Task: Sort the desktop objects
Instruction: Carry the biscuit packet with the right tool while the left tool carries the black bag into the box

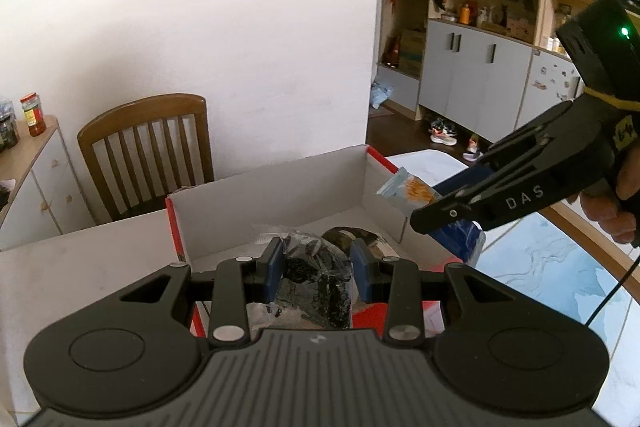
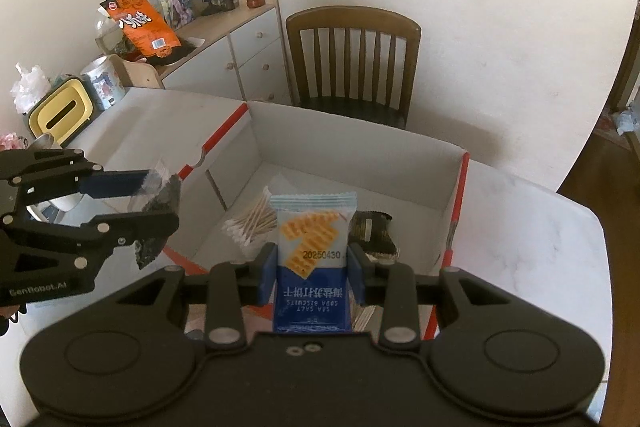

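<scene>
Blue-padded left tool (image 1: 316,267) clamping a clear bag of dark stuff (image 1: 316,279), hanging just above the near edge of the box (image 1: 280,203). Also showing in the right wrist view, at the box's left side, as left tool (image 2: 160,199) pinching the same crinkly bag (image 2: 158,223) over the red-trimmed left wall.

Right tool (image 2: 312,275) squeezing tight on a blue and white biscuit packet (image 2: 312,255), holding it upright with the print upside down, above the near wall of the box (image 2: 352,155). Seen from the left wrist view as right tool (image 1: 424,211) reaching in from the box's right side, with the biscuit packet (image 1: 408,189) sticking out past its tips and over the right wall.

Lying on the box floor: a bundle of cotton swabs (image 2: 252,223) toward the left wall, and a dark snack packet (image 2: 372,231) toward the right wall, partly hidden behind the biscuit packet.

Sitting under the box, a white table (image 2: 528,227). Standing beyond the far wall of the box, a wooden chair (image 2: 352,59); further left of the box, a low cabinet (image 2: 240,55) with jars and an orange snack bag on top.
</scene>
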